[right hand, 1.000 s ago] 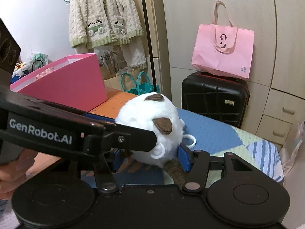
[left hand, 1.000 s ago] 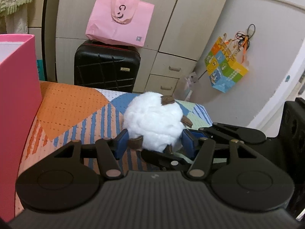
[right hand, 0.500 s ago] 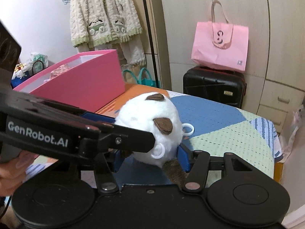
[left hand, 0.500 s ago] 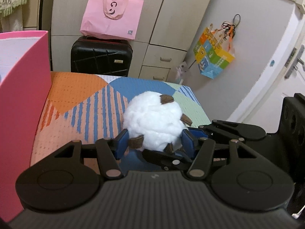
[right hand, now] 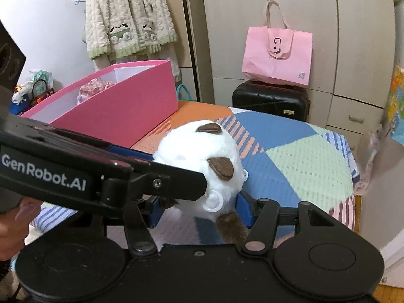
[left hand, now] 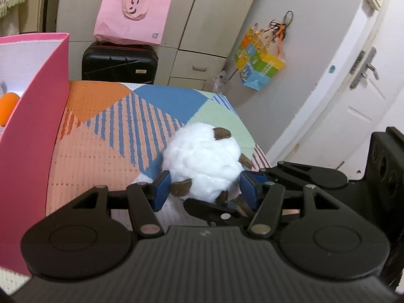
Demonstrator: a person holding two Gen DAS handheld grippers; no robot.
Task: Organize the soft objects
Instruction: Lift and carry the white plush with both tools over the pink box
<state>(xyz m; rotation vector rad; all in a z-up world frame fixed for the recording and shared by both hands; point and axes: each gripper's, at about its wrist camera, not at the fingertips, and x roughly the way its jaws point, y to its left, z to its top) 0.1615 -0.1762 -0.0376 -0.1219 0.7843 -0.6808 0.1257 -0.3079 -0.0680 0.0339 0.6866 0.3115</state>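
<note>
Gripping item: one white plush toy (left hand: 202,160) with brown felt patches, clamped on both sides by the blue pads of the left gripper (left hand: 205,189) and likewise pinched by the right gripper (right hand: 199,209), so both tools hold the same toy. Location: above the patchwork bed cover (left hand: 106,156), toward its near right corner. Adjacent: pink box (right hand: 121,106) at the left edge of the bed, some soft things inside. Background: black suitcase (left hand: 120,61), pink tote bag (left hand: 132,16) atop it.
</note>
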